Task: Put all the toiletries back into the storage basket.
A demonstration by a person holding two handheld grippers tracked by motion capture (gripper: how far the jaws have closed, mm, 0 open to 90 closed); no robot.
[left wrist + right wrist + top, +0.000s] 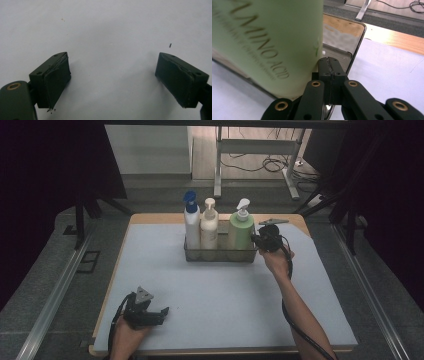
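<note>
Right gripper [329, 65] fingers pinch the basket's [358, 41] end wall.

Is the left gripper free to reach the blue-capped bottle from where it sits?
Probably yes: the left gripper is open, and bare mat lies between it and the blue-capped bottle, though the basket wall fronts it.

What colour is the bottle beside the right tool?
Pale green bottle with a white pump, clearest in the high view.

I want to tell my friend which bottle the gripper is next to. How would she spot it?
Find the metal wire basket at the far middle of the grey mat. Three pump bottles stand in it in a row. Hers is the pale green bottle at the right end, beside the right hand-held gripper; its neighbours are white and cream.
</note>
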